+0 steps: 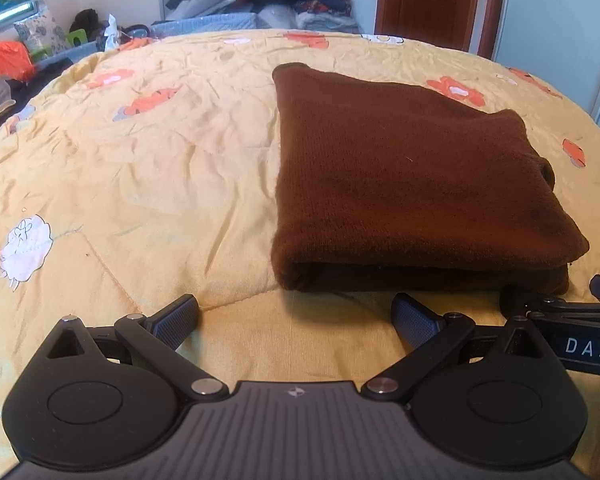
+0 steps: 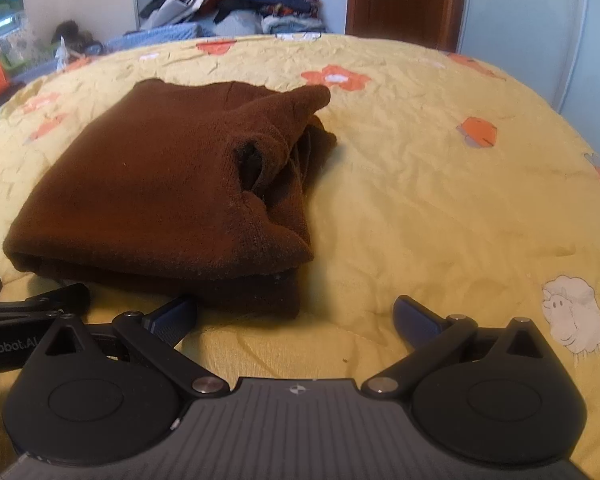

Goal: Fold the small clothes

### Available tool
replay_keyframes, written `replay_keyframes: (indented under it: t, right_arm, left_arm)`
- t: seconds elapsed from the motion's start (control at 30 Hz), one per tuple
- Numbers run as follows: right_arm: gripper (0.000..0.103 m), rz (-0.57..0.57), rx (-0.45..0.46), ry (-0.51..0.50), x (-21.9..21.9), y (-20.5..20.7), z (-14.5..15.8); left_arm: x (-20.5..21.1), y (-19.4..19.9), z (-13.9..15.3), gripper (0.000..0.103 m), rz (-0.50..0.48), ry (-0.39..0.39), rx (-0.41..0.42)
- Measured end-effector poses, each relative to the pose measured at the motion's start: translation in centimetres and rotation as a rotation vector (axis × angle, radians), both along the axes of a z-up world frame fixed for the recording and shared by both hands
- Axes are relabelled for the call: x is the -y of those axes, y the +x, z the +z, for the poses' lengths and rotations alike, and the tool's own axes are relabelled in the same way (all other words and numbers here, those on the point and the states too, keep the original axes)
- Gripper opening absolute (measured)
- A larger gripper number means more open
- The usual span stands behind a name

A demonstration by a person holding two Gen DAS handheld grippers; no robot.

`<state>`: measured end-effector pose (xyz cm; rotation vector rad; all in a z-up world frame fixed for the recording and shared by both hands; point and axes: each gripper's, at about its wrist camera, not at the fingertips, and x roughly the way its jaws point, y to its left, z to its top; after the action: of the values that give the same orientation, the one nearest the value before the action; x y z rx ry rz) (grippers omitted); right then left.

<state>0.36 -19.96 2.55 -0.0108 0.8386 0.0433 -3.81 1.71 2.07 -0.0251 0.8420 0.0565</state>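
Yellow floral quilt (image 1: 148, 168) is soft and rumpled; brown sweater (image 1: 412, 184) sits folded, left gripper (image 1: 296, 316) and right gripper (image 2: 296, 316) both spread empty — a nudge could spill its loose sleeve bundle (image 2: 288, 152).

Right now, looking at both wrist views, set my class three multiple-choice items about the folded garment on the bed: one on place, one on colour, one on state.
1. Where does the brown knitted folded garment lie?
A. on the yellow flower-patterned quilt
B. on the floor
C. on a chair

2. What colour are the flowers printed on the quilt?
A. blue
B. orange
C. purple

3. How do the jaws of the left gripper and the right gripper stand?
A. both shut on the garment
B. one open, one shut
C. both open, holding nothing

Answers: 1 A, quilt shows all round it; 2 B, orange blooms dot the yellow cloth; 3 C, bare quilt shows between each pair.
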Motion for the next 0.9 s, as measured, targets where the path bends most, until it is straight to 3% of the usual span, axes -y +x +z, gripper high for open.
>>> replay_keyframes:
  t: [0.9]
  right_arm:
    - [0.103, 0.007, -0.047, -0.002, 0.13, 0.8, 0.16]
  left_arm:
    - [0.17, 0.56, 0.13, 0.103, 0.02, -0.004, -0.037]
